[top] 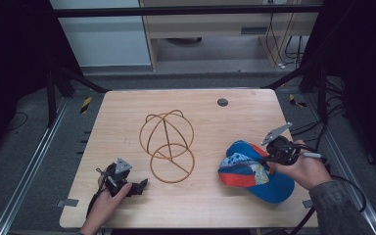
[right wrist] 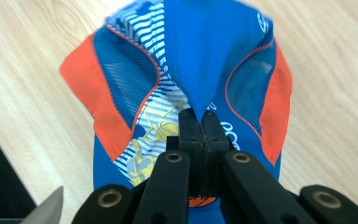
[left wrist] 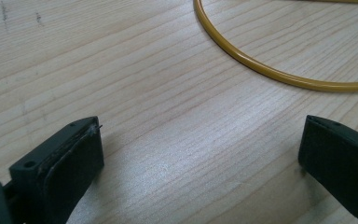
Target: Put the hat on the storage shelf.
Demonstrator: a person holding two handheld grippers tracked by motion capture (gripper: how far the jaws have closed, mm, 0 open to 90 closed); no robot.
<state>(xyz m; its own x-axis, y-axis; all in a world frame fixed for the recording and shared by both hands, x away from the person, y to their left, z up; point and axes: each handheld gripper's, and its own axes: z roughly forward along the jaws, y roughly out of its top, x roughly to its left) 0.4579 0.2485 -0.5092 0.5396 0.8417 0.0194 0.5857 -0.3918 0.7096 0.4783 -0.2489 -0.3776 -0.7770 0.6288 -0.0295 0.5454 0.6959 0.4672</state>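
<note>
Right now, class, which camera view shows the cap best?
The right gripper view: the cap appears large there, showing mesh, stripes and orange panels, with the right hand-held gripper pinching its fabric. The high view shows it small at the table's right. The left gripper view gives wood and yellow wire.

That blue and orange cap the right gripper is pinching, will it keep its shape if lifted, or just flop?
Probably flop: the cap is thin cloth and mesh, already puckered where the right gripper pinches it. It looks light. The brim seems stiffer and may hang down.
</note>
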